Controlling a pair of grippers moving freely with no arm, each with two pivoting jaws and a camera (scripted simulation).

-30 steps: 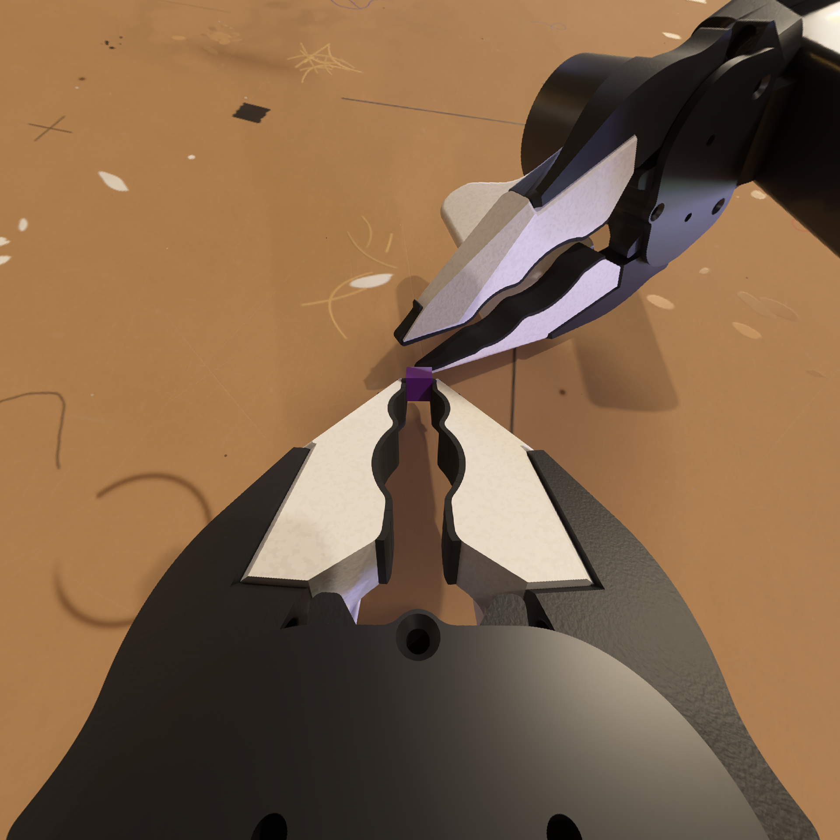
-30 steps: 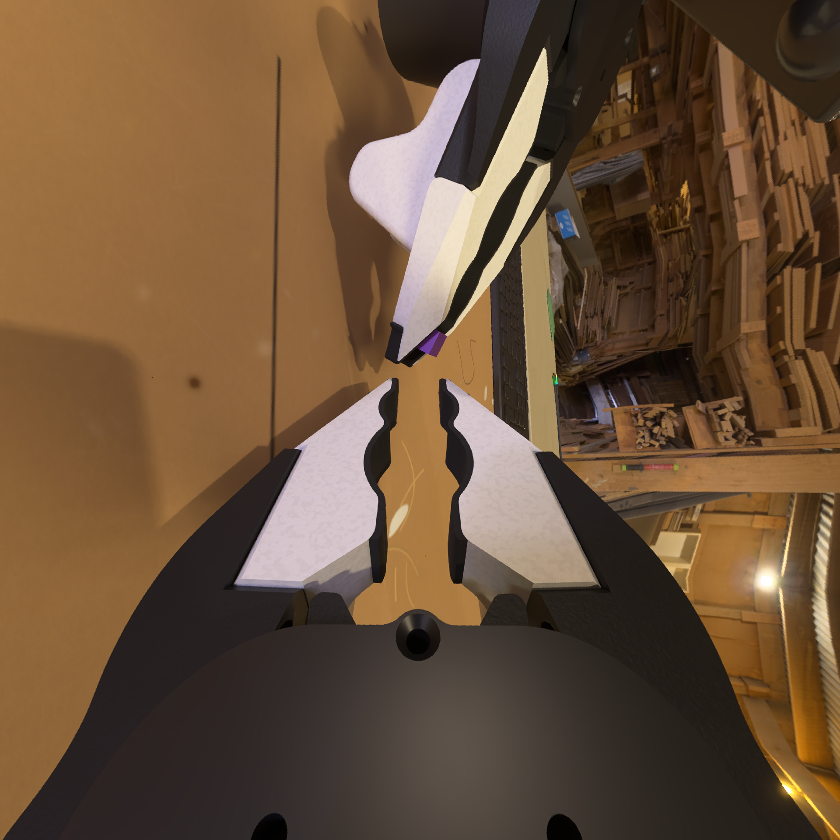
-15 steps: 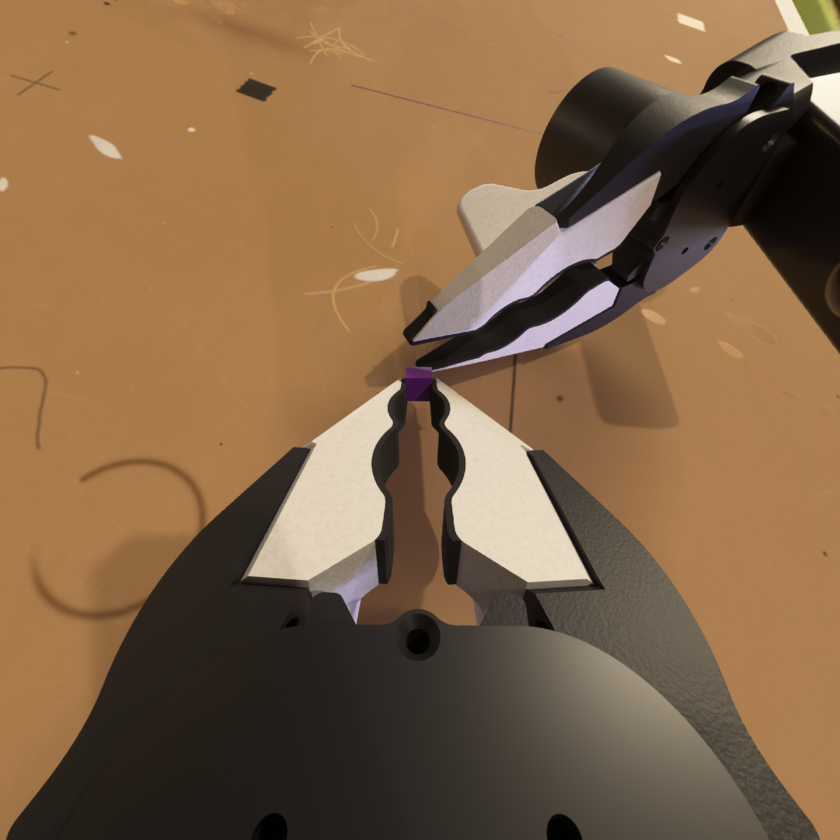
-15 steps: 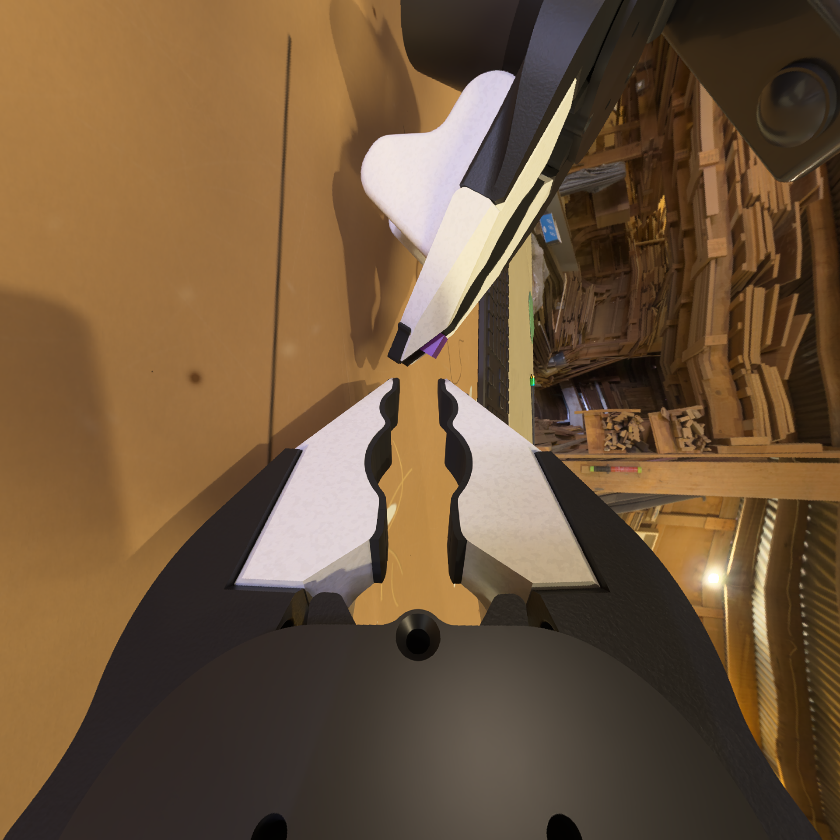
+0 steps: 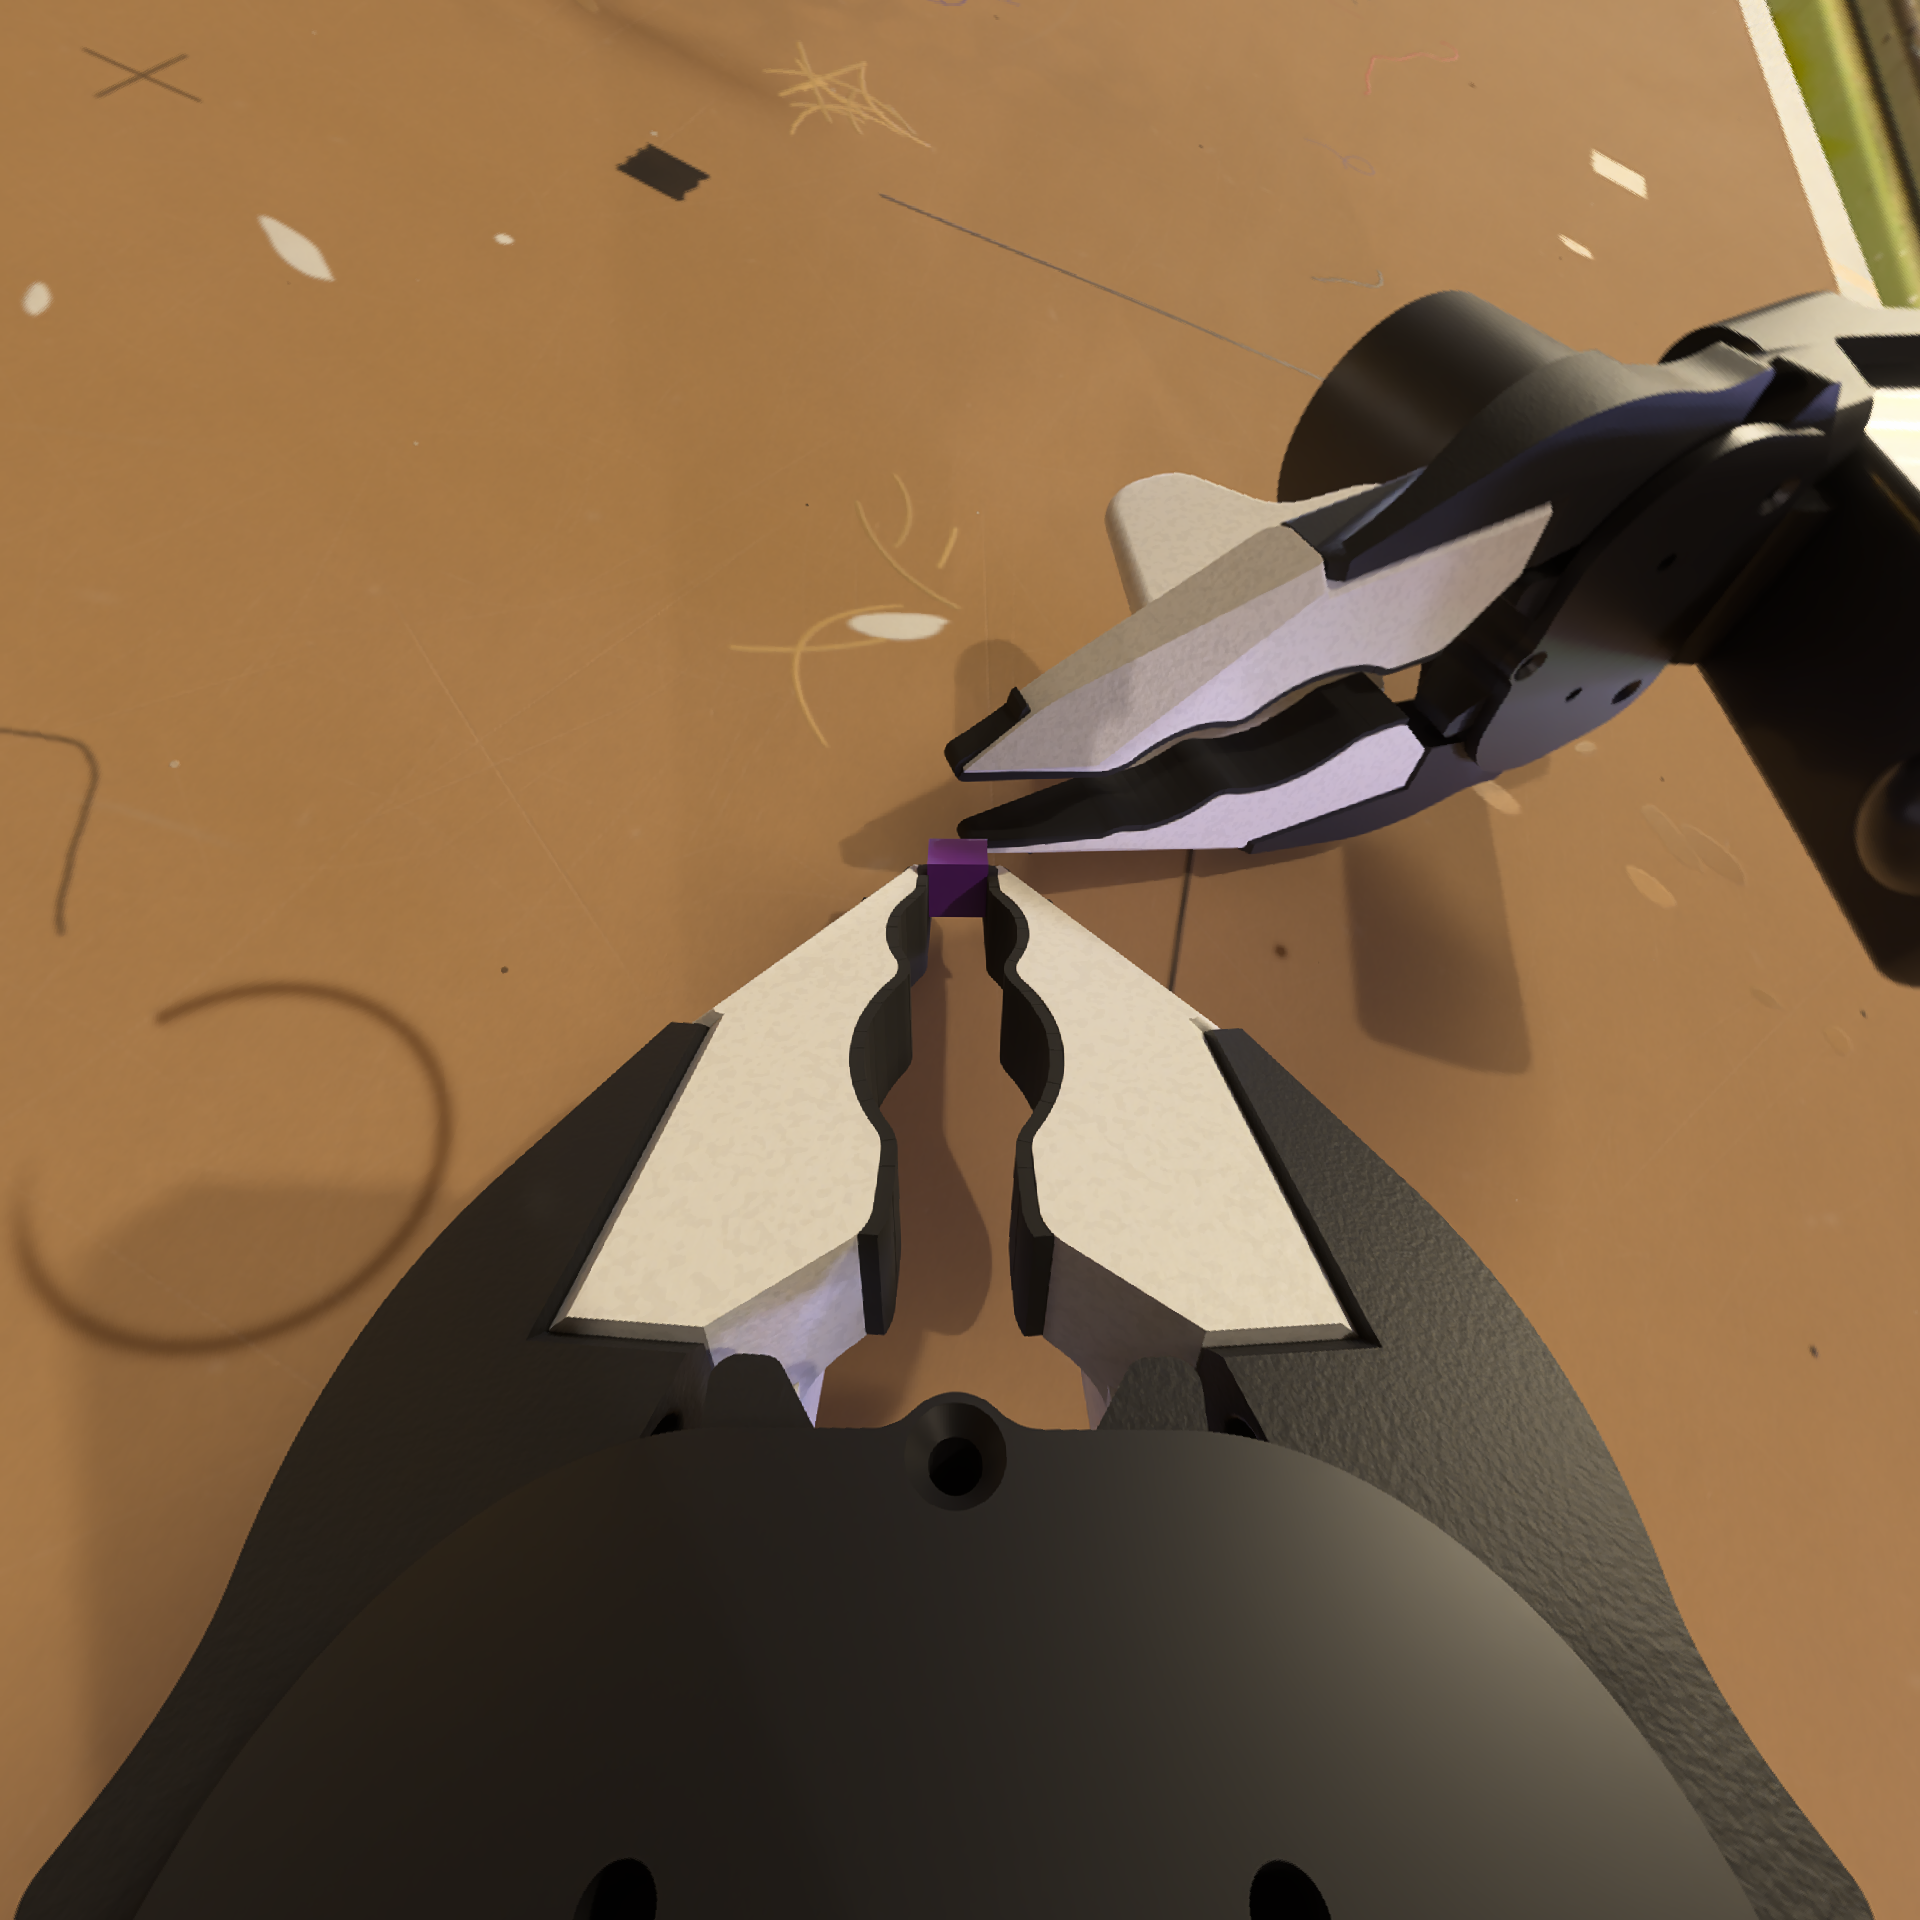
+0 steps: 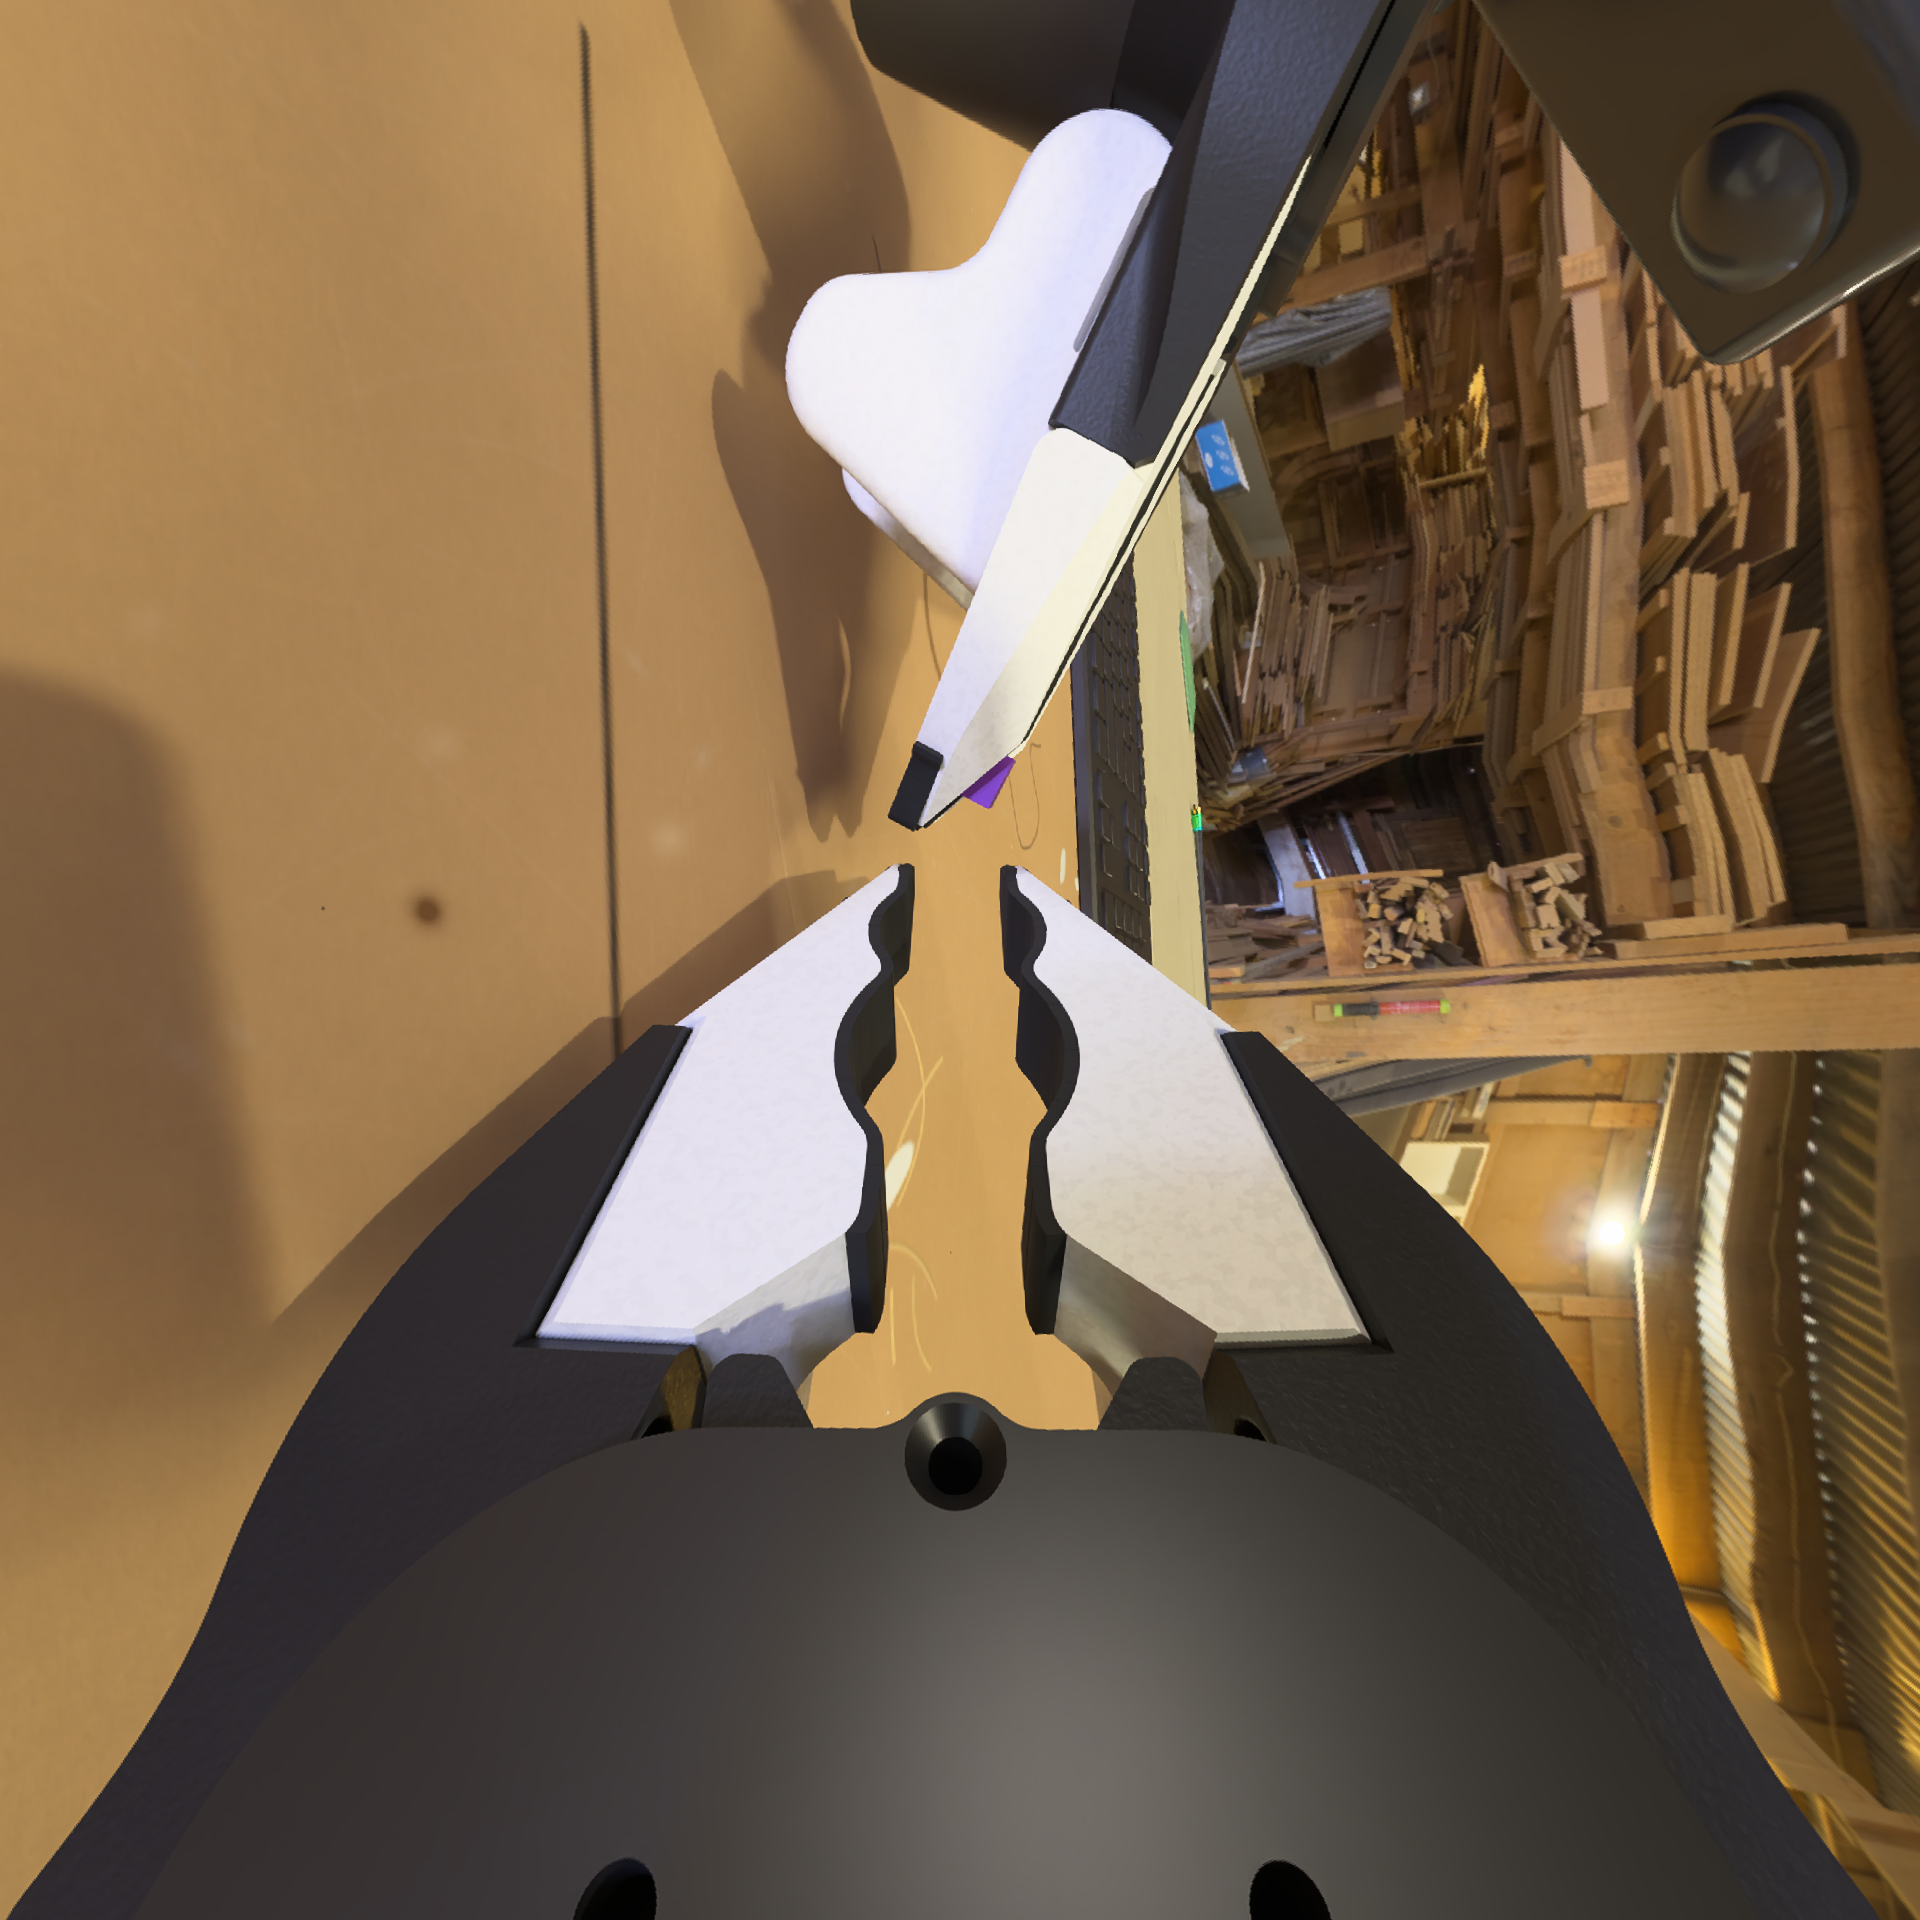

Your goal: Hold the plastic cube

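A tiny purple plastic cube point(image 5: 957, 891) sits pinched between the fingertips of my left gripper point(image 5: 957, 894), held above the brown table. In the right wrist view only a sliver of the cube point(image 6: 989, 781) shows behind the left gripper's fingers point(image 6: 1023, 644). My right gripper point(image 6: 956, 883) is open and empty, its tips just short of the left gripper's tips. In the left wrist view the right gripper point(image 5: 971, 779) comes in from the right, its lower fingertip right beside the cube.
The brown table point(image 5: 416, 520) carries scratches, pale flecks and a small black patch point(image 5: 662, 171). Its edge point(image 5: 1808, 135) runs at the upper right. Beyond the table edge in the right wrist view are stacks of timber point(image 6: 1558, 623).
The right gripper has swung lower and flatter and shifted right in the left wrist view, its tips staying by the cube. The left gripper keeps its grip on the cube.
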